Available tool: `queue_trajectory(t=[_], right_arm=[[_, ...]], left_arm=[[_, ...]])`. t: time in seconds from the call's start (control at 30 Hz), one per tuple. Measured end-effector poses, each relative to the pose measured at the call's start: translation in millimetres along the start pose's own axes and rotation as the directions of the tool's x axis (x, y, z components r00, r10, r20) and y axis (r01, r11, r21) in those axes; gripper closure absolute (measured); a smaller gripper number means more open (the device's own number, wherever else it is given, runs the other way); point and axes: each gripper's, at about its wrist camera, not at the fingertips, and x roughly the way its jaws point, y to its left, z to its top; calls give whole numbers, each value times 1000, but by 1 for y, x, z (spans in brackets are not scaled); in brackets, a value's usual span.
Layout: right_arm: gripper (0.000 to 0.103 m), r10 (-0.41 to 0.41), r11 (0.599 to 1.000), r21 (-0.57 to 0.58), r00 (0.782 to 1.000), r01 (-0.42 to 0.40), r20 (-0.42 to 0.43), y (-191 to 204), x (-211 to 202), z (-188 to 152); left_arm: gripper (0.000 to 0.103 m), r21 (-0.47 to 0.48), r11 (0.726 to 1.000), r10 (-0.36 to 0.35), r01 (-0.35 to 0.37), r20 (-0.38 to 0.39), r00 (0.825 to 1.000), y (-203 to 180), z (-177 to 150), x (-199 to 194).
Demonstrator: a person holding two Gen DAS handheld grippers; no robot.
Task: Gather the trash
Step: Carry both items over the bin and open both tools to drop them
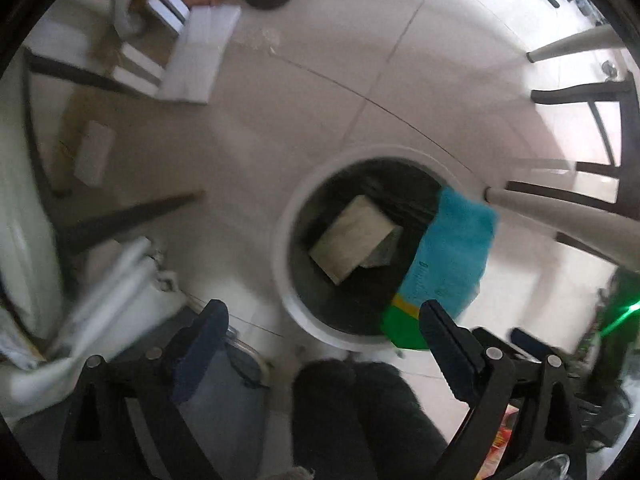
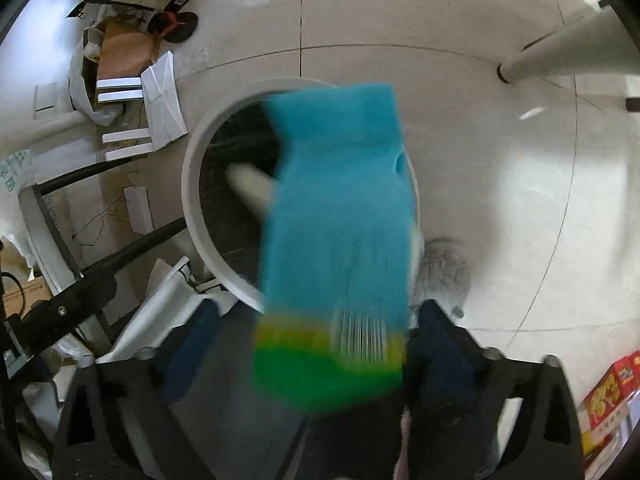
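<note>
1. the tiled floor carries a round white bin with a dark liner, standing beside a pale table leg
2. a blue and green packet, blurred, hangs over the bin's rim
3. a flat pale carton lies inside the bin
4. the right hand-held gripper has its jaws spread wide, the packet between them; whether either touches it is unclear
5. the left hand-held gripper is spread wide and holds nothing
</note>
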Motion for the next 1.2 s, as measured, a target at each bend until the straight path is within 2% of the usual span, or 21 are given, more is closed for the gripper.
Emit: queue_trajectory(t=[0.1,0.2,0.37,0.5,0.73,1.2], right_arm=[[0,-37,999,-26,999,37,19,4,-10,4],[0,-86,994,-59,995,89,51,6,-26,-2],[0,-204,973,-92,974,214,100,7,-51,-15],[0,-255,959,-95,960,266,118,11,-75,-31],[0,-267,954,-94,950,284,165,21,-130,-67],[0,-201,965,-120,951,234,237,53,-278,-155]], left_arm=[[5,29,997,65,-66,45,997,-3,-13,-14],[5,47,993,101,-104,68,993,-4,-21,-22],[5,50,992,112,-116,63,992,-5,-39,-36],[5,57,992,109,-113,69,992,-11,-52,-60],[5,75,991,103,-112,109,989,-18,-81,-113],[5,117,990,54,-74,164,985,-30,-148,-240]])
